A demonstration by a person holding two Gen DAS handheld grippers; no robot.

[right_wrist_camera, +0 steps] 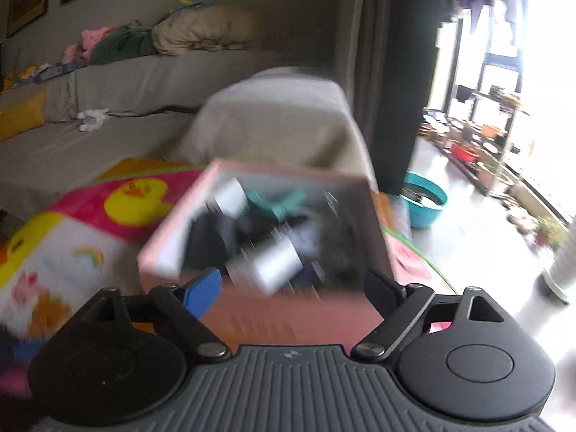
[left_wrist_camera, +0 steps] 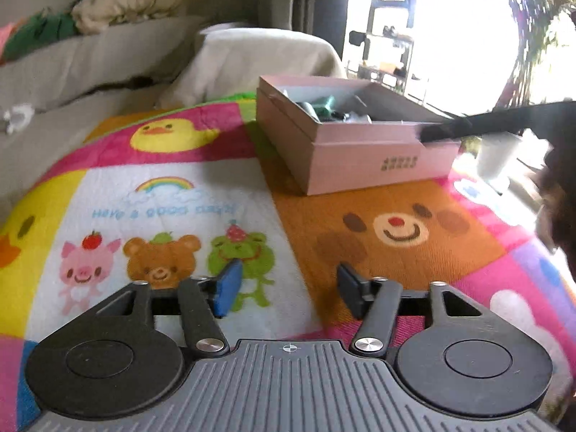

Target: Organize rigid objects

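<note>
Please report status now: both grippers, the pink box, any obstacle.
Left gripper open, empty. Right gripper open, empty. Pink cardboard box on colourful cartoon mat, objects inside. Nothing blocking.

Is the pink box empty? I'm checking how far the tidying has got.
No, in the right wrist view the pink box already holds a jumble of things, among them a teal piece and a white block.

We see our right hand-held gripper (right_wrist_camera: pixel 291 289) with its jaws spread wide and nothing between them, poised over a blurred pink box (right_wrist_camera: pixel 187 248) of jumbled small objects (right_wrist_camera: pixel 273 241) on the cartoon-printed mat (right_wrist_camera: pixel 118 198); a teal basin (right_wrist_camera: pixel 426 203) sits beyond the mat's far edge.
</note>
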